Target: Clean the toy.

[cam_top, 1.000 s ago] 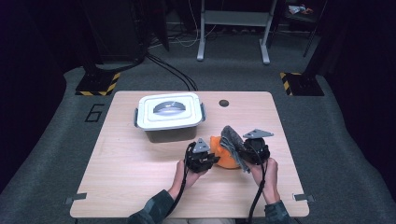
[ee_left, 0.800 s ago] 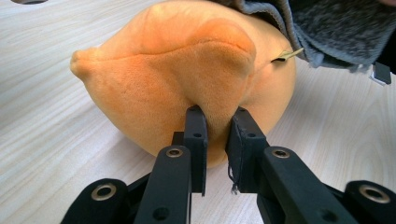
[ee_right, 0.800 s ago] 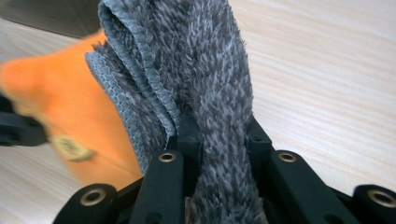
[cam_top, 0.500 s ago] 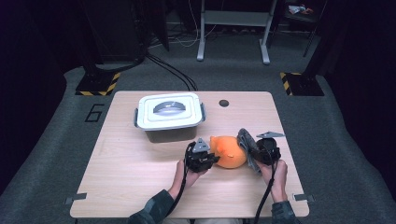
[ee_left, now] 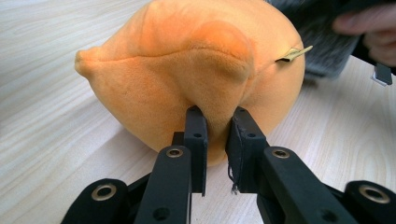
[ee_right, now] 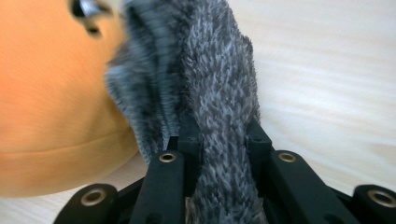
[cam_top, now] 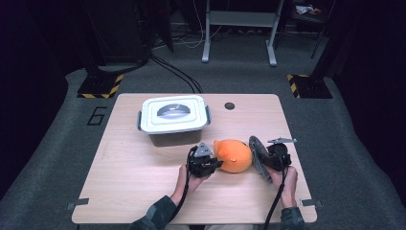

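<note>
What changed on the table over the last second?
The right gripper, shut on the grey furry piece, pulled it off the top of the orange plush and swung it out and down to the plush's right side. The left gripper stayed put, pinching a fold of the plush. The lidded white bin did not move.

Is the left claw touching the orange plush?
Touching. The left gripper view shows the left claw pinching a fold of the orange plush.

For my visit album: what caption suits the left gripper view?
Black left gripper pinching a fold of an orange plush toy lying on a pale wooden table.
</note>
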Available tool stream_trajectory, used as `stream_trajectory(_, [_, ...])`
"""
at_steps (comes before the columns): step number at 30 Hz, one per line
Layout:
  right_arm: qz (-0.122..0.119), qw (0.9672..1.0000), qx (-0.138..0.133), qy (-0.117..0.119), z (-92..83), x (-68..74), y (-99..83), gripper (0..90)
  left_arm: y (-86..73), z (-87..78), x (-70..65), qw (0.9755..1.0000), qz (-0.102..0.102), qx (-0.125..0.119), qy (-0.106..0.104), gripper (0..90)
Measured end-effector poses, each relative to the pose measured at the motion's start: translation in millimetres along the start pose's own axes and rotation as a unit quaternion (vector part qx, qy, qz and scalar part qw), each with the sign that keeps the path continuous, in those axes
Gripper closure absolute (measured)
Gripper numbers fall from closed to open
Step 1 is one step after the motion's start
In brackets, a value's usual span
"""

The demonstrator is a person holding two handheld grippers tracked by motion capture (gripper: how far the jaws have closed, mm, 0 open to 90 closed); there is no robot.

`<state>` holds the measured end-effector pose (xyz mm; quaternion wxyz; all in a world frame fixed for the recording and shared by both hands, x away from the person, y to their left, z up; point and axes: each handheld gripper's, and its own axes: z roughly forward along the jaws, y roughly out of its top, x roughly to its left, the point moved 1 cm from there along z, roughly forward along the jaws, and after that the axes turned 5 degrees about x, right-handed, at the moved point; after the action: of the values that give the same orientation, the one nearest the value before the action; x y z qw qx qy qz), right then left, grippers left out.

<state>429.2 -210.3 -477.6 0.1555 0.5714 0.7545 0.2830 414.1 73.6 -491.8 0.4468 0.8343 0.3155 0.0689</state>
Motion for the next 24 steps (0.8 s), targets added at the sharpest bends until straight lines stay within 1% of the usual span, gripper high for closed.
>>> stream_trajectory(1, [0.0,1.0,0.0,0.0,0.0,0.0,0.0,74.6,0.0,0.0,0.0,1.0,0.0,0.0,0.0,78.9])
stream_trajectory(2, [-0.007,0.9998,-0.02,0.003,-13.7,-1.0,2.8,74.6,0.3,0.1,-0.5,1.0,0.001,0.0,-0.001,78.9])
stream_trajectory(3, [-0.007,0.9998,-0.02,0.003,-13.7,-1.0,2.8,74.6,0.3,0.1,-0.5,1.0,0.001,0.0,-0.001,78.9])
stream_trajectory(4, [-0.008,0.999,-0.042,0.012,-28.7,1.9,7.2,74.6,1.1,0.4,-1.8,1.0,0.005,0.0,-0.002,78.9])
stream_trajectory(5, [-0.008,0.999,-0.042,0.012,-28.7,1.9,7.2,74.6,1.1,0.4,-1.8,1.0,0.005,0.0,-0.002,78.9])
stream_trajectory(6, [-0.019,0.9977,-0.061,0.021,-43.6,7.9,12.6,74.6,2.8,0.1,-2.0,1.0,0.006,0.002,-0.003,78.9])
stream_trajectory(7, [-0.026,0.9968,-0.07,0.028,-50.2,13.0,15.7,74.6,2.8,0.1,-2.0,1.0,0.006,0.002,-0.003,78.8])
stream_trajectory(8, [-0.038,0.9958,-0.076,0.032,-55.9,19.1,18.8,74.6,3.6,0.2,-2.3,1.0,0.006,0.001,-0.003,78.9])
stream_trajectory(9, [-0.038,0.9958,-0.076,0.032,-55.9,19.1,18.8,74.6,4.5,0.2,-2.7,1.0,0.007,0.001,-0.003,78.9])
stream_trajectory(10, [-0.06,0.994,-0.082,0.039,-64.1,33.9,25.2,74.6,5.8,0.7,-4.2,1.0,0.01,0.001,-0.002,78.8])
stream_trajectory(11, [-0.06,0.994,-0.082,0.039,-64.1,33.9,25.2,74.6,5.8,0.7,-4.2,1.0,0.01,0.001,-0.002,78.9])
stream_trajectory(12, [-0.08,0.992,-0.084,0.049,-67.9,51.0,30.9,74.5,7.0,1.1,-5.9,0.9999,0.011,0.0,-0.002,78.8])
stream_trajectory(13, [-0.08,0.992,-0.084,0.049,-67.9,51.0,30.9,74.5,7.0,1.1,-5.9,0.9999,0.011,0.0,-0.002,78.8])
stream_trajectory(14, [-0.106,0.9895,-0.079,0.058,-66.4,67.7,35.2,74.5,7.8,1.2,-7.1,0.9999,0.015,0.0,-0.003,78.8])
stream_trajectory(15, [-0.106,0.9895,-0.079,0.058,-66.4,67.7,35.2,74.5,7.8,1.2,-7.1,0.9999,0.015,0.0,-0.003,78.9])
stream_trajectory(16, [-0.12,0.9882,-0.076,0.058,-64.3,75.3,36.7,74.5,8.1,1.0,-7.6,0.9998,0.017,0.002,-0.003,78.9])
stream_trajectory(17, [-0.139,0.9863,-0.066,0.061,-56.6,87.9,39.1,74.5,8.2,1.0,-7.6,0.9998,0.019,0.002,-0.002,78.9])
stream_trajectory(18, [-0.146,0.9855,-0.06,0.063,-51.6,92.7,39.7,74.5,7.8,0.9,-7.7,0.9998,0.02,0.001,-0.001,78.9])
stream_trajectory(19, [-0.146,0.9855,-0.06,0.063,-51.6,92.7,39.7,74.5,7.8,0.9,-7.7,0.9998,0.02,0.001,-0.001,78.9])
stream_trajectory(20, [-0.154,0.9849,-0.051,0.062,-45.7,96.3,40.0,74.5,7.5,0.7,-7.4,0.9998,0.021,0.003,0.0,78.9])
stream_trajectory(21, [-0.149,0.9864,-0.044,0.055,-39.9,101.0,39.6,74.5,6.8,1.0,-6.9,0.9998,0.02,0.003,0.003,78.9])
stream_trajectory(23, [-0.152,0.9863,-0.044,0.045,-32.7,102.8,37.9,74.6,4.7,0.7,-4.6,0.9998,0.017,0.005,0.0,78.9])
stream_trajectory(24, [-0.15,0.9867,-0.043,0.048,-32.3,102.2,37.2,74.6,3.7,0.8,-4.1,0.9999,0.013,0.003,-0.003,78.9])
